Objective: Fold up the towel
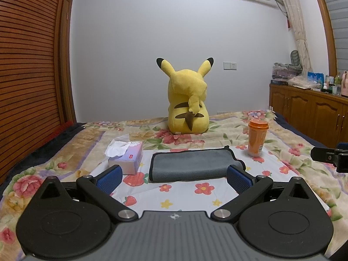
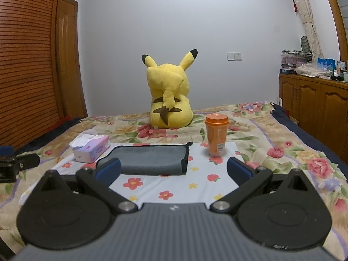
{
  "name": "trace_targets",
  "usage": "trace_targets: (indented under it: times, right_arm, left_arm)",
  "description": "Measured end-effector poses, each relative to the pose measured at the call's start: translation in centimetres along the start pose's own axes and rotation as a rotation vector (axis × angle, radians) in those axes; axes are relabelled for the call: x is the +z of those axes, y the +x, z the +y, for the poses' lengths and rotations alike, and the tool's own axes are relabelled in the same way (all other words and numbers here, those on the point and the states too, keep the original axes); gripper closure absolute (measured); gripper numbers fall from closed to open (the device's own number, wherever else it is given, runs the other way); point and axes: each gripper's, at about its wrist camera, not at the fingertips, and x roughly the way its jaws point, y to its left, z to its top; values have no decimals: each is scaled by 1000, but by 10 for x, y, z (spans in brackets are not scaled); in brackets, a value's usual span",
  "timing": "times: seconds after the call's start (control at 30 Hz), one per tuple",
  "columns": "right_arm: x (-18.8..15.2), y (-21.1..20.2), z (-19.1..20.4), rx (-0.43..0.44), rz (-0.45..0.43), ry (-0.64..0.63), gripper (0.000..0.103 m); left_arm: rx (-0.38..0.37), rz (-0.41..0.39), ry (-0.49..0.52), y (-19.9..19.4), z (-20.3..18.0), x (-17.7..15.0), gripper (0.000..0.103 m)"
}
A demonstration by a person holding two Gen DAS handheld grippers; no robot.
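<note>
A grey towel (image 1: 193, 164) with black edging lies folded on a white flowered cloth (image 1: 187, 193) on the bed. It also shows in the right wrist view (image 2: 152, 159). My left gripper (image 1: 174, 179) is open and empty, just short of the towel's near edge. My right gripper (image 2: 174, 170) is open and empty, with its left finger in front of the towel's near left corner. The right gripper's tip (image 1: 326, 156) shows at the right edge of the left wrist view. The left gripper's tip (image 2: 19, 163) shows at the left edge of the right wrist view.
A tissue box (image 1: 126, 158) stands left of the towel and an orange cup (image 1: 257, 137) with a lid stands right of it. A yellow plush toy (image 1: 188, 104) sits behind. A wooden wardrobe (image 1: 28, 65) is on the left and a cabinet (image 1: 308, 108) on the right.
</note>
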Motion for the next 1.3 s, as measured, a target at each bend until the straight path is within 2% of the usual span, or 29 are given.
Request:
trace_targets:
  times: [1.3]
  right_arm:
    - [0,1,1,1,2,-1,0]
  left_arm:
    - [-3,1,12,0,-1,-6,0]
